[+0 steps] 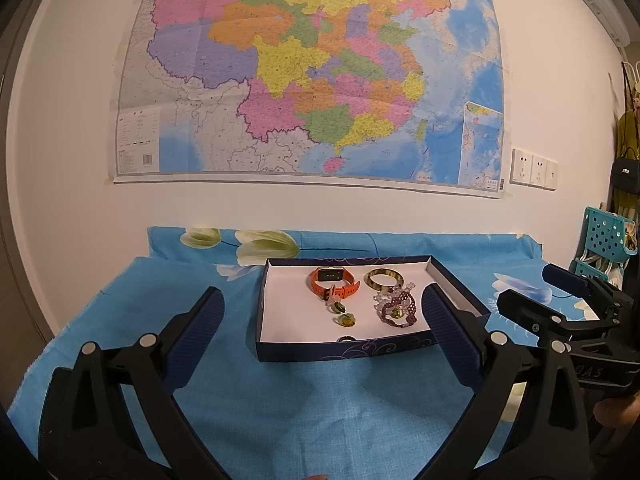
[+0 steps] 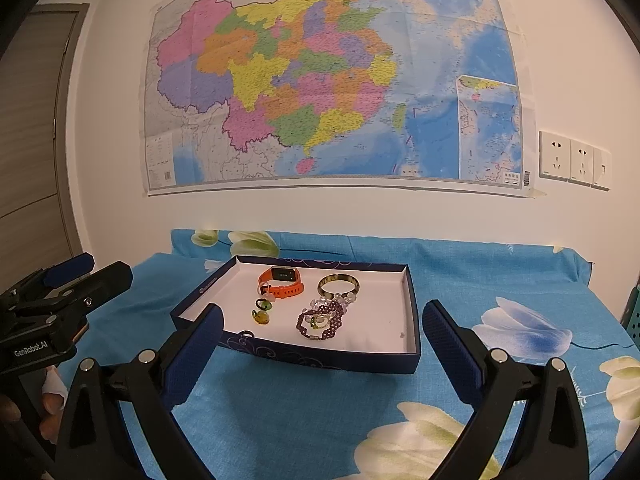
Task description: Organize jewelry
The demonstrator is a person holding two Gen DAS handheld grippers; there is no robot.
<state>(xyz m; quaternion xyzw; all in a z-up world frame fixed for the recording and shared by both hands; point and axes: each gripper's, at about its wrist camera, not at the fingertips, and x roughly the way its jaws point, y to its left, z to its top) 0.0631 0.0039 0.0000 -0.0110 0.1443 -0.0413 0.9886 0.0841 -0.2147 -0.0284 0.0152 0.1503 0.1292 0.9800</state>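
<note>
A: From the left wrist view, we held the left claw (image 1: 322, 330) with its fingers spread wide and nothing between them. Straight ahead of it on the bench (image 1: 280, 400), under a blue flowered cloth, sat the dark blue box (image 1: 344, 350).

B: And the jewelry?

A: All inside the box: the orange watch (image 1: 334, 282) at the far side, the bangle (image 1: 385, 280) to its right, the purple beaded bracelet (image 1: 398, 312) nearer us, and the green rings (image 1: 345, 319) left of it. The right claw (image 1: 532, 300) hung off to the right, also open.

B: From the right wrist view, we saw the right claw (image 2: 322, 330) parted and empty, the box (image 2: 320, 356) just ahead, and the left claw (image 2: 80, 276) off to the left.
</note>
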